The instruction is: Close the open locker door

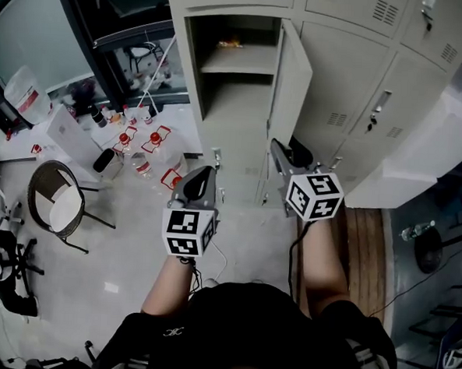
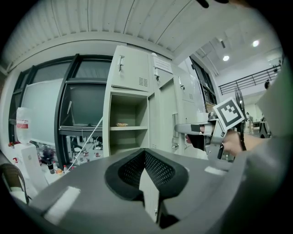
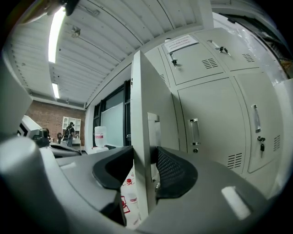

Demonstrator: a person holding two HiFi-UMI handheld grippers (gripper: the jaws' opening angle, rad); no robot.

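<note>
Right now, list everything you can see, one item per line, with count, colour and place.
lockers: one bank, beige, straight ahead
open door: one, beige, swung out from the left column
shelf: one, beige, inside the open compartment
small item: one, orange, on that shelf
chair: one, black frame with pale seat, floor at left
bottles: several, red-capped, floor left of the lockers
box: one, white, beside the bottles
left tongs: one, grey, open and empty
right tongs: one, grey, closed on the open door's edge
</note>
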